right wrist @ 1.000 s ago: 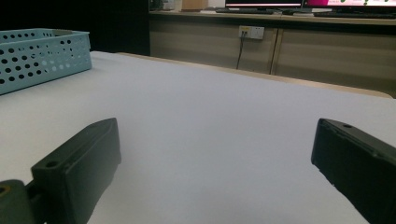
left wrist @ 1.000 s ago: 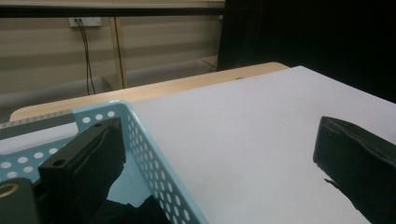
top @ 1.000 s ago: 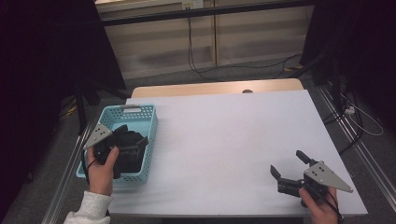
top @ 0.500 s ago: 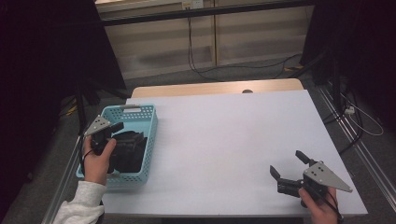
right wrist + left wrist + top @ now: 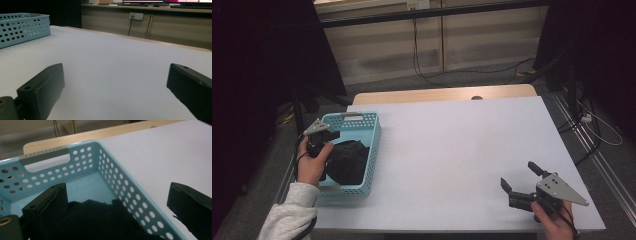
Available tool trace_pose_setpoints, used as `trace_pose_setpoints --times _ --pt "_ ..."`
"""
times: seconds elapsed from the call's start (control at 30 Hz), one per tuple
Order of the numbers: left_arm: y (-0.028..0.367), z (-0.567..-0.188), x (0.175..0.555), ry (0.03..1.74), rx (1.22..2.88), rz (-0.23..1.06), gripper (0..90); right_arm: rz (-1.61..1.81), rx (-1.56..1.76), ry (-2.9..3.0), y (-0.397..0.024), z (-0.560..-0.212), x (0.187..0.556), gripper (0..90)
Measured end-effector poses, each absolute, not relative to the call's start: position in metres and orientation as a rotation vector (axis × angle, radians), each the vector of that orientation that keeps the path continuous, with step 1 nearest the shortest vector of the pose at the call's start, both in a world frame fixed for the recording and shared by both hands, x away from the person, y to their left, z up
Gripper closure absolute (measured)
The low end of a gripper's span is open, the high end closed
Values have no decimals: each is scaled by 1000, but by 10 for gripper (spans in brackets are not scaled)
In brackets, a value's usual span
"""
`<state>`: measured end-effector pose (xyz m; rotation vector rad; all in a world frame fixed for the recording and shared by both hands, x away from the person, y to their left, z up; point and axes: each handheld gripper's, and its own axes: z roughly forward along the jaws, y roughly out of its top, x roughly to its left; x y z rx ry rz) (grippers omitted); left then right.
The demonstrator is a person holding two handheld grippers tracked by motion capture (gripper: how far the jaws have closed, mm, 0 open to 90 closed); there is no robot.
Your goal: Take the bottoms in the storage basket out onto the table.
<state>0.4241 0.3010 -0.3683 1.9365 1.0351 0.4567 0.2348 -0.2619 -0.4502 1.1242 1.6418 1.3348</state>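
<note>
Two wide-open grippers; left gripper [image 5: 328,136] above basket [image 5: 371,150], dark cloth [image 5: 100,222] half cut off.

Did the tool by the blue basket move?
Yes. The left tool went from over the black cloth toward the basket's outer left edge.

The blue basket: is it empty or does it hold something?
Not empty. The blue basket holds a crumpled black cloth.
</note>
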Motion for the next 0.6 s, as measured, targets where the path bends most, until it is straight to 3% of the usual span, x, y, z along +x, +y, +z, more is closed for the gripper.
trace_pose_setpoints --times 0.6 --pt "309 -386 440 1224 2091 393 35 1335 1122 1646 -261 -450 235 3"
